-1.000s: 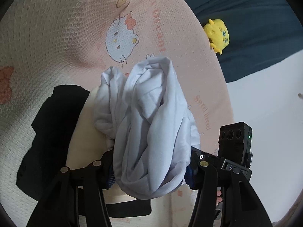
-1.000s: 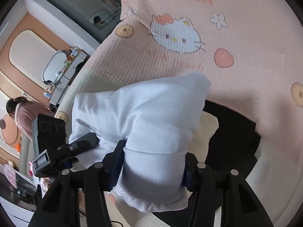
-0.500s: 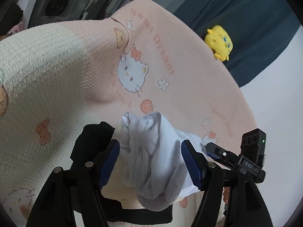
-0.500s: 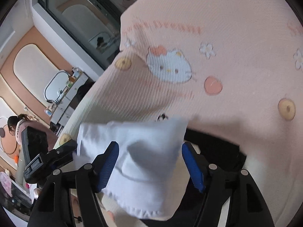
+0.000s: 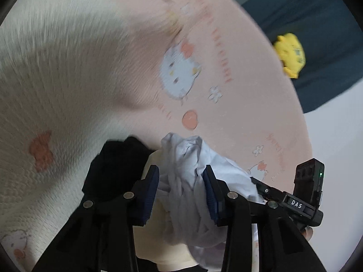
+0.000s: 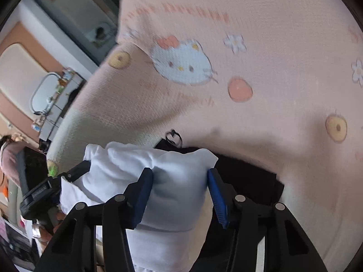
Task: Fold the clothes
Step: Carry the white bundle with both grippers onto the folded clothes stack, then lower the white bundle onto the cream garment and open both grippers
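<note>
A bunched white garment [image 5: 186,181] lies on top of a cream garment [image 5: 156,233] and a black garment [image 5: 113,170], all on a pink cartoon-cat blanket [image 5: 226,113]. My left gripper [image 5: 180,179] has its blue pads pressed against both sides of the white bundle. In the right wrist view the same white garment [image 6: 177,195] fills the gap of my right gripper [image 6: 180,181], whose pads also squeeze it. The black garment [image 6: 245,176] shows behind it. Each gripper sees the other one beside the bundle.
A yellow plush toy [image 5: 290,54] sits on dark blue bedding [image 5: 317,22] at the far right. White floor [image 5: 335,136] lies past the blanket's edge. A person [image 6: 9,158] in pink stands at the far left near a counter with a mirror [image 6: 45,90].
The white garment has gone from held up close to resting on the stacked clothes. Both grippers' fingers have narrowed from a wide gap onto the bundle. Both views are blurred by motion.
</note>
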The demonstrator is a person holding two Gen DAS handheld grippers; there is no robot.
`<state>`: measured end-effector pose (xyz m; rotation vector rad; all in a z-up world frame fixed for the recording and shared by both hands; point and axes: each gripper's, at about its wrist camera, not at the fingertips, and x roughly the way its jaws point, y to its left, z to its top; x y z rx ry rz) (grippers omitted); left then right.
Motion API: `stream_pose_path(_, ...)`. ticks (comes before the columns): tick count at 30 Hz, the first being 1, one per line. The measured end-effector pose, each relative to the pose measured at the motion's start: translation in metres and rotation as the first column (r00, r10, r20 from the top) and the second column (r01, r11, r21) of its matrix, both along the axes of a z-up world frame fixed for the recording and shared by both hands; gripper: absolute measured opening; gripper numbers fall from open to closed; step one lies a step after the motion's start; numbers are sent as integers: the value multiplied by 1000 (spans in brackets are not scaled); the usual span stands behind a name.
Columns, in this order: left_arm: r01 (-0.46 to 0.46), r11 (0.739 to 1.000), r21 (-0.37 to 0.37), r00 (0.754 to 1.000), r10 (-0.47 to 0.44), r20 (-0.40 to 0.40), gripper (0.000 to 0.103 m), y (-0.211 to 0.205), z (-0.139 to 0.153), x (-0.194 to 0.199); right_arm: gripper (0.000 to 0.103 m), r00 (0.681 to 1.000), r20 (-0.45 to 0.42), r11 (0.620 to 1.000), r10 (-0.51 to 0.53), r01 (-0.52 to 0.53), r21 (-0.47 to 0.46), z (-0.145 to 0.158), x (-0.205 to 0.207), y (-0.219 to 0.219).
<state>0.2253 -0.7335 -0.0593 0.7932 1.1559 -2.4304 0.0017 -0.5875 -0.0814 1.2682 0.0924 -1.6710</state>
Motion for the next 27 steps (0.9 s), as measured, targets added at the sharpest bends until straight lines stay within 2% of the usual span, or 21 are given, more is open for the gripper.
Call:
stream_pose_path(5, 1, 1000, 27, 998, -3, 66, 37, -13, -15, -12, 49, 998, 66, 994, -5, -3, 111, -12, -5, -16)
stream_pose_path(9, -10, 996, 92, 998, 4, 56, 39, -22, -25, -11, 49, 997, 77, 985, -24, 11, 174, -18, -6, -21)
stream_pose_path(12, -28, 992, 120, 1000, 29, -9, 39, -22, -21, -1, 50, 994, 100, 993, -55, 43, 112, -14, -12, -13)
stream_pose_path(14, -36, 993, 109, 997, 43, -63, 41, -17, -12, 7, 52, 993, 98, 998, -68, 65, 25, -4, -18, -2)
stream_pose_path(15, -41, 995, 94, 996, 48, -76, 46, -15, -7, 11, 53, 994, 87, 997, -70, 72, -16, 2, -20, 4)
stream_pose_path(16, -46, 996, 75, 995, 52, -83, 56, -11, -1, 15, 54, 995, 74, 995, -73, 78, -60, 9, -21, 12)
stream_pose_path(17, -50, 997, 64, 994, 56, -98, 61, -7, 4, 19, 58, 994, 68, 992, -80, 87, -95, 15, -23, 20)
stream_pose_path(18, -52, 997, 62, 991, 59, -120, 65, -4, 9, 23, 62, 994, 62, 987, -88, 95, -130, 20, -25, 28)
stream_pose_path(19, -52, 997, 61, 988, 60, -144, 66, -1, 14, 28, 63, 994, 57, 982, -92, 100, -161, 26, -26, 35)
stream_pose_path(22, -42, 997, 57, 974, 54, -218, 72, 8, 29, 40, 65, 997, 51, 977, -63, 72, -201, 32, -28, 52)
stream_pose_path(25, -87, 996, 13, 978, 88, -192, 74, 16, 36, 40, 68, 999, 28, 977, -38, 43, -208, 32, -24, 59)
stream_pose_path(27, -68, 998, -4, 982, 66, -178, 74, 22, 34, 35, 68, 999, 4, 979, -33, 33, -199, 28, -20, 60)
